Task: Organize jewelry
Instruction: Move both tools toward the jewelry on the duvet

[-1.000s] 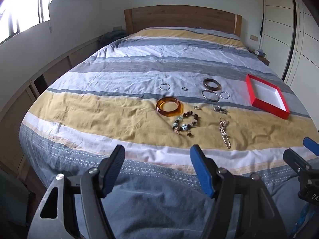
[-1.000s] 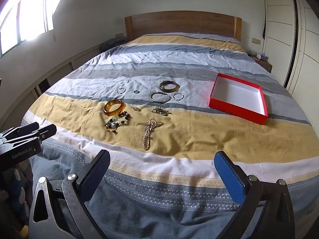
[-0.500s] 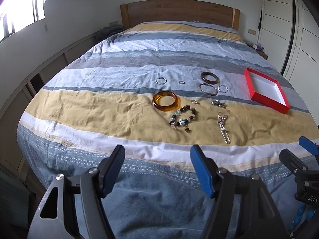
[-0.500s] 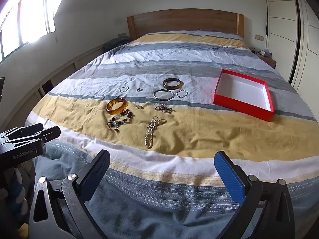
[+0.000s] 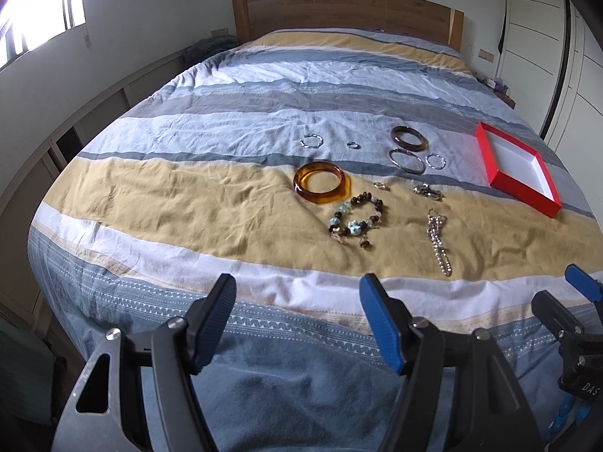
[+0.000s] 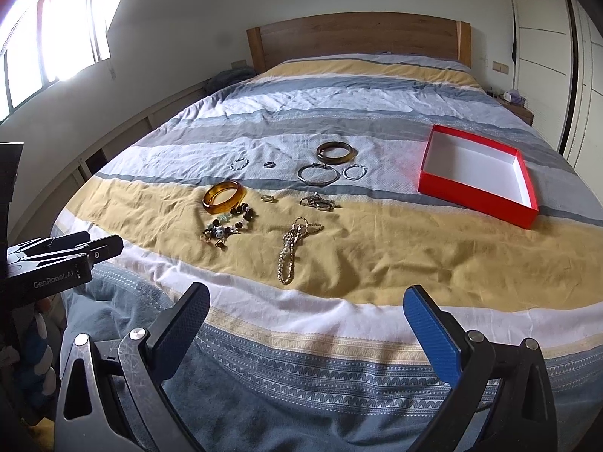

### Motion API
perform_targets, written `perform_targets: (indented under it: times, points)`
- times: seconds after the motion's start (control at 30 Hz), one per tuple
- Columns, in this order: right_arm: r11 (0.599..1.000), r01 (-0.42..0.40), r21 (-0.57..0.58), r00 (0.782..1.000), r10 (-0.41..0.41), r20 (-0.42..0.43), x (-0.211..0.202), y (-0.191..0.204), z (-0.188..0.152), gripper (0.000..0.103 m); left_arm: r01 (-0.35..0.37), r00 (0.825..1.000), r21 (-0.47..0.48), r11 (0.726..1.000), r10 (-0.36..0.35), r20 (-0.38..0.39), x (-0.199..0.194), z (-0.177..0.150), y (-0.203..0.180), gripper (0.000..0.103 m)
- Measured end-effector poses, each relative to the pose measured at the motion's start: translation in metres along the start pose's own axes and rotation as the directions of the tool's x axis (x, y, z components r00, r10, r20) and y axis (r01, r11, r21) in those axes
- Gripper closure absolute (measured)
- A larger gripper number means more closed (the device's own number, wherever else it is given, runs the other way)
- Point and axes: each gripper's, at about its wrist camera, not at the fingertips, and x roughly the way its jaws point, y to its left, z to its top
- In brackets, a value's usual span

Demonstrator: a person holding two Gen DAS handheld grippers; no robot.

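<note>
Both sets of jaws stand wide apart, gripping nothing: left gripper [image 5: 297, 316] and right gripper [image 6: 307, 320] hover over the foot of the bed [image 6: 377, 324]. Jewelry lies on the yellow stripe ahead. Nearest, at 12 o'clock from the right gripper: chain necklace [image 6: 292, 245]. At 11 o'clock: beaded bracelet [image 6: 228, 224], touching the amber bangle [image 6: 223, 196] just beyond it. A small ring [image 6: 268, 198] and a metal clasp piece [image 6: 317, 201] lie near the stripe's far edge. Farther on, on the pale band: thin silver bangle [image 6: 318, 174], dark bangle [image 6: 336, 151], three small rings. Red box [image 6: 478, 175], open, white inside, at 1 o'clock, well apart from the jewelry.
</note>
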Motion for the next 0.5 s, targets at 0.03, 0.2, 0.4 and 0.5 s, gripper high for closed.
perform_targets:
  times: [0.03,0.2,0.4,0.5]
  points:
    - [1.000,0.002,-0.002,1.000,-0.002,-0.006,0.003,0.000,0.000,0.004,0.006,1.000,0.001,1.000,-0.006,-0.007,0.003,0.000,0.000,0.037]
    - [1.000,-0.006,-0.003,0.999,0.005,-0.038,0.016,0.002,-0.001,0.009,0.032,0.999,0.005,0.999,-0.032,-0.030,0.013,0.002,-0.001,0.037]
    - [1.000,-0.020,-0.013,0.998,0.020,-0.061,0.027,0.004,0.000,0.013,0.037,0.999,0.021,0.999,-0.037,-0.039,0.024,0.006,-0.004,0.037]
    - [0.999,-0.027,-0.019,0.997,0.026,-0.073,0.032,0.004,0.001,0.017,0.033,0.999,0.025,0.999,-0.032,-0.041,0.028,0.008,-0.006,0.037]
